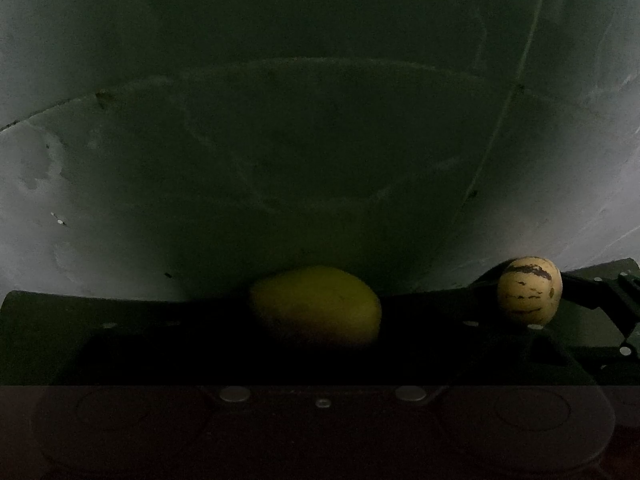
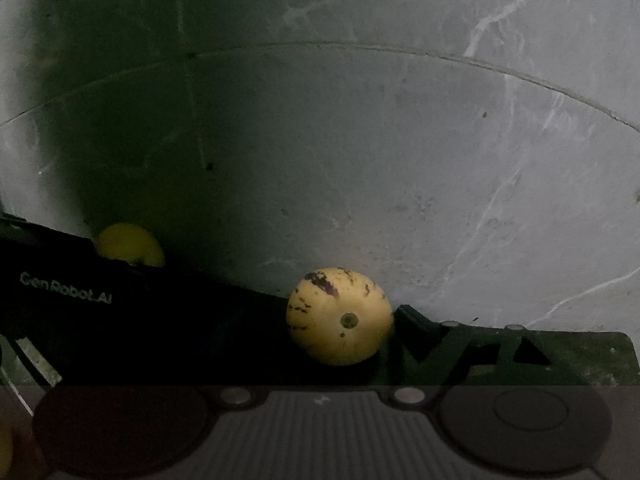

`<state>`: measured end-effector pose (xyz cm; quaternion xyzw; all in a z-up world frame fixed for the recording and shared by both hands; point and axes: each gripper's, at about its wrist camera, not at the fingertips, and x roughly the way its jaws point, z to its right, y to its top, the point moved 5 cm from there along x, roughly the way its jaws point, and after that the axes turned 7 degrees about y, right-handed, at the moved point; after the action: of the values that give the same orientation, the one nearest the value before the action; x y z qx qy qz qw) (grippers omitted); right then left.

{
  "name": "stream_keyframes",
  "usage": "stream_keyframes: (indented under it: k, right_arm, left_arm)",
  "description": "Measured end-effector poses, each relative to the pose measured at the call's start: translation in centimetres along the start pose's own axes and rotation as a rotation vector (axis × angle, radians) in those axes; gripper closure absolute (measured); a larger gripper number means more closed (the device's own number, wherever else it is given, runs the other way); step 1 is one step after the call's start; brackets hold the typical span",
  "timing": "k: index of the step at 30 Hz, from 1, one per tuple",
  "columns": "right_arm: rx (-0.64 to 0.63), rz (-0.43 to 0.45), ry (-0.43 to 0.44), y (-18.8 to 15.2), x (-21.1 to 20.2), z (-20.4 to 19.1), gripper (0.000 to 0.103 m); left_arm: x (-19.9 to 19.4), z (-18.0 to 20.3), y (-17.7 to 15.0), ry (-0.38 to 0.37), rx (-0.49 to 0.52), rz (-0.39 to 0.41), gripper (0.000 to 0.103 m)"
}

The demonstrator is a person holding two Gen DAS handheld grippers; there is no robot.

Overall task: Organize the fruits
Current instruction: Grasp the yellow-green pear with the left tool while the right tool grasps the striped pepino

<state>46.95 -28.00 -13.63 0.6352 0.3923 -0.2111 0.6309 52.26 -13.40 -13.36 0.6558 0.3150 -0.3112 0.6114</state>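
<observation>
Both wrist cameras looked down onto a pale, veined stone surface (image 2: 440,160) crossed by thin joint lines; whether it was a tabletop or a floor could not be determined. Lighting was poor, and heavy shadow covered the middle of the left view. In the left wrist view a plain yellow fruit (image 1: 316,304) sat centred at the front of the left gripper (image 1: 316,320), its lower part lost in darkness. The fingers themselves could not be made out there, so it could not be said whether they were pinching the fruit or standing spread about it. In the right wrist view a cream fruit with dark purple streaks (image 2: 339,316) sat in the same central position at the right gripper (image 2: 340,340). One dark finger (image 2: 416,328) lay against its right side, the other side was hidden in shadow, and a firm pinch could not be confirmed. Each camera also caught the other unit's fruit: the streaked one at the right edge of the left view, the yellow one at the left of the right view, beyond a black body marked "GenRobot.AI" (image 2: 66,287). The two grippers therefore stood close together, side by side. In my judgement one fruit per gripper suited sorting by kind. No bowl or tray was visible.
</observation>
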Motion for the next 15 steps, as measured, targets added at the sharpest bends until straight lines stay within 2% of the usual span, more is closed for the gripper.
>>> stream_keyframes:
  k: [6,9,12,15]
  right_arm:
    - [0.013,0.006,0.0,-0.16,0.05,0.53,0.035]
    - [0.019,0.01,-0.006,-0.21,-0.01,0.71,0.044]
    - [0.024,0.013,-0.006,-0.23,-0.07,0.71,0.045]
    - [0.028,0.015,-0.005,-0.33,-0.1,0.68,0.046]
  left_arm:
    - [0.17,0.08,-0.04,0.008,-0.005,0.003,0.018]
    - [0.13,-0.03,-0.09,0.012,-0.02,0.008,0.022]
    - [0.05,-0.21,-0.17,0.022,-0.032,0.012,0.028]
    - [-0.1,-0.27,-0.3,0.013,-0.046,0.011,0.029]
